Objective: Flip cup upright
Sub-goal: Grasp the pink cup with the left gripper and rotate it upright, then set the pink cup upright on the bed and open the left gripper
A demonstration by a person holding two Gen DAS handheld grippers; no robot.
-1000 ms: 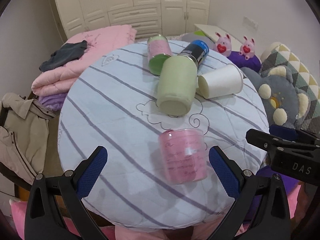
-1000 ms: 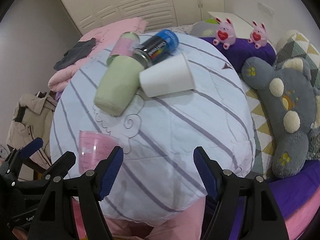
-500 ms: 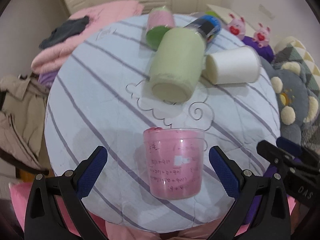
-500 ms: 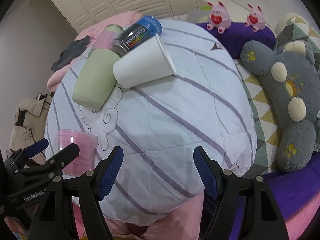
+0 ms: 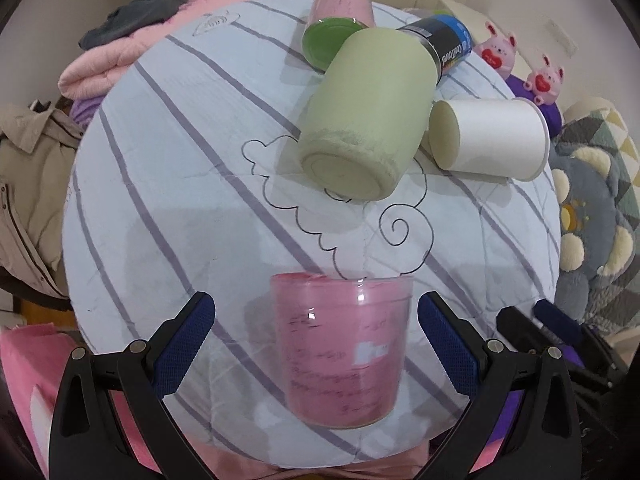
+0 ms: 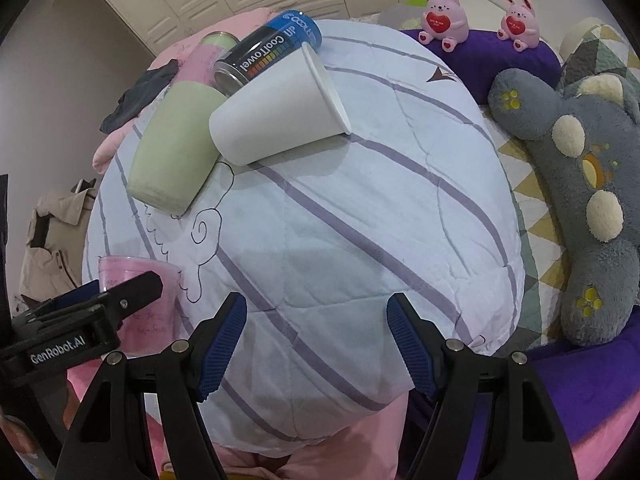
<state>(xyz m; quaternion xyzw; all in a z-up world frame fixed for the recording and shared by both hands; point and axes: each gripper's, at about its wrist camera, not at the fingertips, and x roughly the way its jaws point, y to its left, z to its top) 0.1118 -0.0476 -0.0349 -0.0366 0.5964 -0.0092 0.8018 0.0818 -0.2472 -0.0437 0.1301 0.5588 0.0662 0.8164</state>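
A clear pink plastic cup (image 5: 342, 354) stands on the striped round table (image 5: 168, 216) near its front edge, wide end towards the top; it also shows in the right wrist view (image 6: 132, 276). My left gripper (image 5: 316, 344) is open, with the pink cup between its blue pads, not touching. A white paper cup (image 5: 490, 144) lies on its side at the right, also in the right wrist view (image 6: 276, 112). My right gripper (image 6: 316, 340) is open and empty over the table's front edge.
A pale green cup (image 5: 366, 118), a pink-and-green can (image 5: 340, 16) and a black-and-blue can (image 5: 444, 44) lie on their sides at the back. A grey plush toy (image 6: 580, 184) lies right of the table. Pink bedding and clothes (image 5: 132, 36) lie at the left.
My left gripper has moved forward, so the pink cup now sits between its open pads. My right gripper has moved closer to the table.
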